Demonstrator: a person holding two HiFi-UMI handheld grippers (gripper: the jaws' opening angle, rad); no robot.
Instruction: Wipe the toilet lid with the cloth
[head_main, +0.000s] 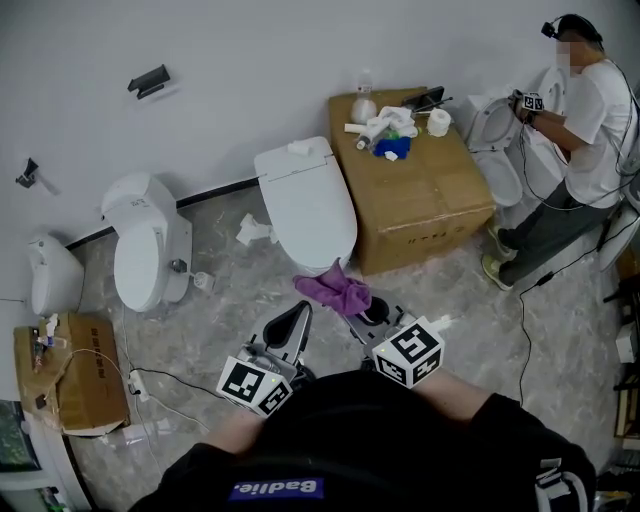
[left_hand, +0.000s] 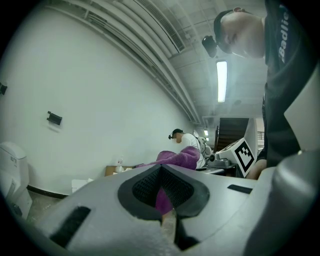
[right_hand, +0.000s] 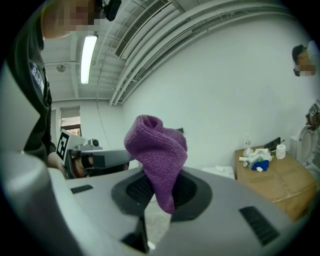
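Note:
The purple cloth (head_main: 335, 288) hangs bunched between my two grippers, just in front of the white toilet, whose lid (head_main: 308, 210) is closed. My right gripper (head_main: 362, 312) is shut on it; in the right gripper view the cloth (right_hand: 156, 157) rises in a folded lump out of the closed jaws (right_hand: 162, 197). My left gripper (head_main: 297, 315) is shut as well. A strip of the cloth (left_hand: 162, 199) runs down into its jaw seam, and the rest of the cloth (left_hand: 177, 157) shows beyond. Both grippers are held low, close to my body and short of the toilet.
A big cardboard box (head_main: 425, 200) with bottles and a paper roll stands right of the toilet. Another person (head_main: 585, 130) works at a toilet far right. Two more white toilets (head_main: 140, 250) stand left, with a small box (head_main: 65, 375) and cables (head_main: 170, 380) on the floor.

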